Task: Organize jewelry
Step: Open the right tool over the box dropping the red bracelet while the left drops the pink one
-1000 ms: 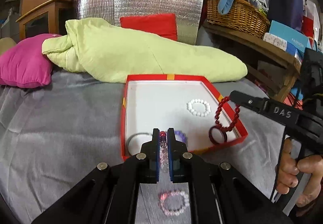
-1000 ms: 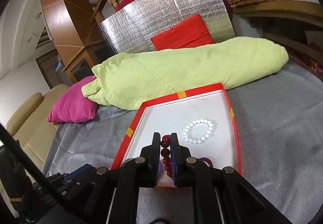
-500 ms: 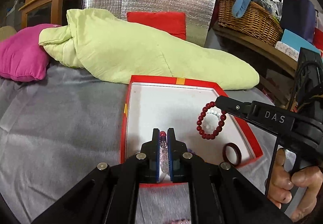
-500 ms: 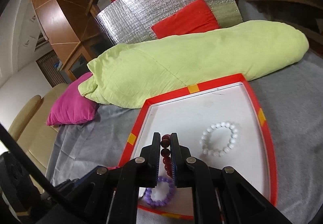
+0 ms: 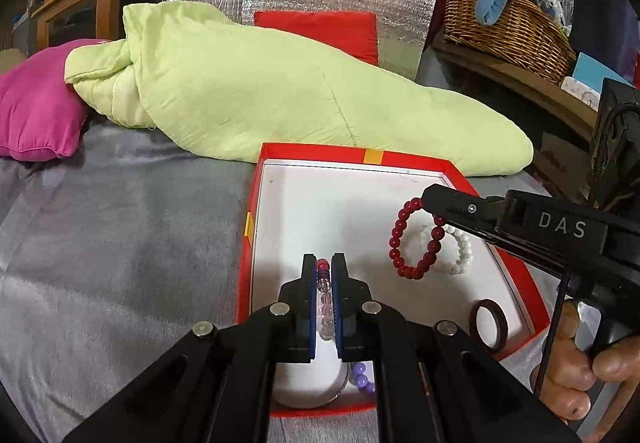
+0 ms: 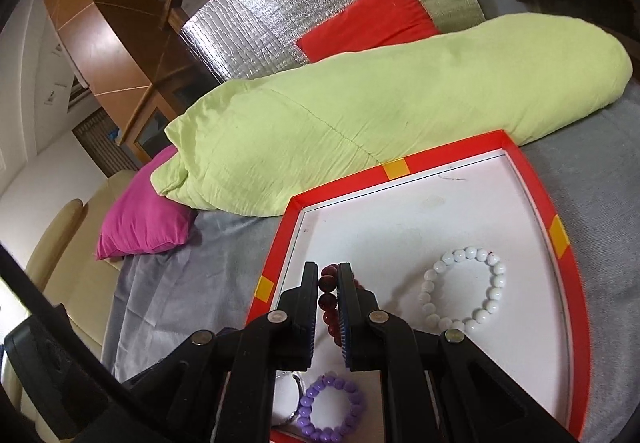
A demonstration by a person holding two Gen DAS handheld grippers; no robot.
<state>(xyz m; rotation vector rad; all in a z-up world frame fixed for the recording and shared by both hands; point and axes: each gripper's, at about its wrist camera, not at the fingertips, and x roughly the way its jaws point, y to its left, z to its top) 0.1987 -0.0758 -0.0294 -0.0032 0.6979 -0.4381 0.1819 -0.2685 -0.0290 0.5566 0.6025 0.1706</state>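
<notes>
Dangling limp from the right gripper [image 6: 329,275], clamped on a few beads, dark red bead bracelet [image 5: 414,245] swings loosely; left gripper [image 5: 324,271] pinches pale pink bead bracelet [image 5: 325,303] likewise.

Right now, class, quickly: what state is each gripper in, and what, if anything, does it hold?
Left gripper: closed on a pale pink and clear beaded bracelet.
Right gripper: closed on a dark red round-bead bracelet, hanging over the red-rimmed white tray.

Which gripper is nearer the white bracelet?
Right. The right gripper hangs its red bracelet directly over the white bracelet; the left gripper is off to its left.
</notes>
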